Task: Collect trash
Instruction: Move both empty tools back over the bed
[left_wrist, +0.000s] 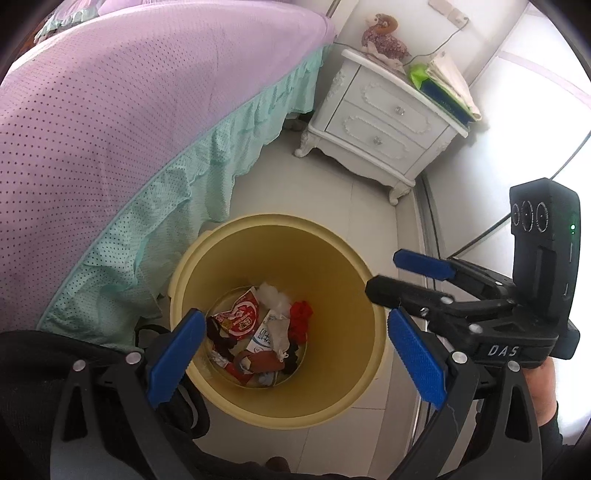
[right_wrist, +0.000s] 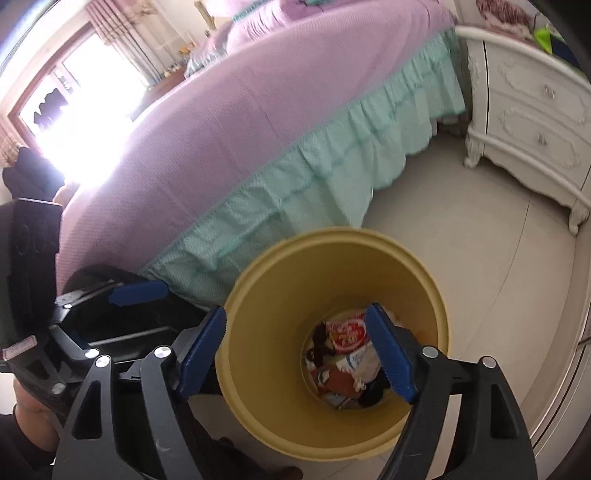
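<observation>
A yellow trash bin (left_wrist: 332, 251) stands on the tiled floor beside the bed; it also shows in the right wrist view (right_wrist: 332, 266). In its bottom lie several pieces of trash: a red and white wrapper (left_wrist: 242, 314), white tissue (left_wrist: 273, 297), a red scrap (left_wrist: 301, 319); the wrapper also shows in the right wrist view (right_wrist: 345, 334). My left gripper (left_wrist: 295, 350) is open and empty, above the bin's near rim. My right gripper (right_wrist: 299, 350) is open and empty above the bin; it also shows at the right of the left wrist view (left_wrist: 406, 273).
A bed with a purple cover (left_wrist: 129, 110) and a green frill (left_wrist: 207, 166) stands left of the bin. A white nightstand (left_wrist: 384, 125) with a soft toy (left_wrist: 384, 35) and papers stands at the far right. Pale floor tiles (left_wrist: 325, 199) lie between.
</observation>
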